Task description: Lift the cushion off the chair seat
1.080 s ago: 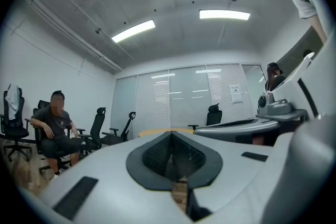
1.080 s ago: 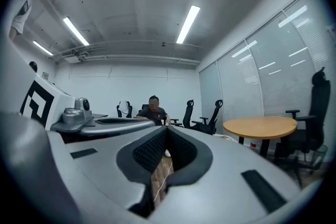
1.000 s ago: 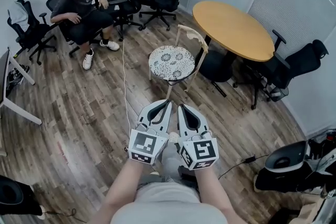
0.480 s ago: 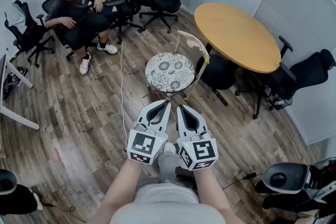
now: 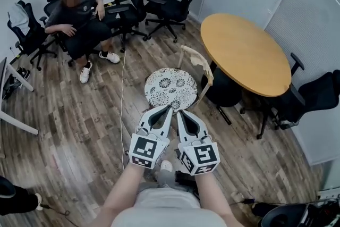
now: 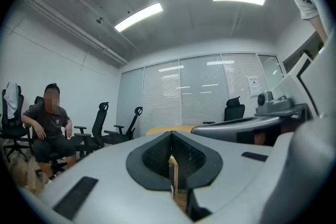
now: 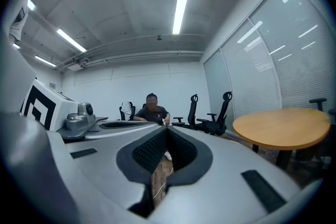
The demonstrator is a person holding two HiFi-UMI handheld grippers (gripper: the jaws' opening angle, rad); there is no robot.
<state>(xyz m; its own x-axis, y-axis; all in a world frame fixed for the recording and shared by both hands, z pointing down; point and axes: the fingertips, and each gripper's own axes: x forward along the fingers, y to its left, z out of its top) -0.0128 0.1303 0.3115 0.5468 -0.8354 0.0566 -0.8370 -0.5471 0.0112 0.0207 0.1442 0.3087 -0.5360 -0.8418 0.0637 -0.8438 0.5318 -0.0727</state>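
1. Two grippers are counted: the left gripper (image 5: 168, 108) and the right gripper (image 5: 179, 111). They are held side by side, and each carries one marker cube (image 5: 146, 150).
2. In the left gripper view, the left gripper's jaws are seen pressed together at the tips, with nothing gripped. A pale wooden strip is glimpsed through the recess behind the tips.
3. In the right gripper view, the right gripper's jaws are likewise closed together and empty.
4. One cushion (image 5: 171, 89) is counted. It is round, white with a dark floral pattern, and lies flat on the seat of one wooden chair (image 5: 199, 61).
5. The cushion is placed directly ahead of both gripper tips. In the head view its near edge lies just beyond them, and no contact is seen.
6. Also counted:
   - one round tabletop (image 5: 244, 50), beside the wooden chair
   - at least five black office chairs (image 5: 172, 5)
   - one seated person (image 5: 77, 18)
   - one white cable (image 5: 123, 93) on the plank floor (image 5: 79, 114)
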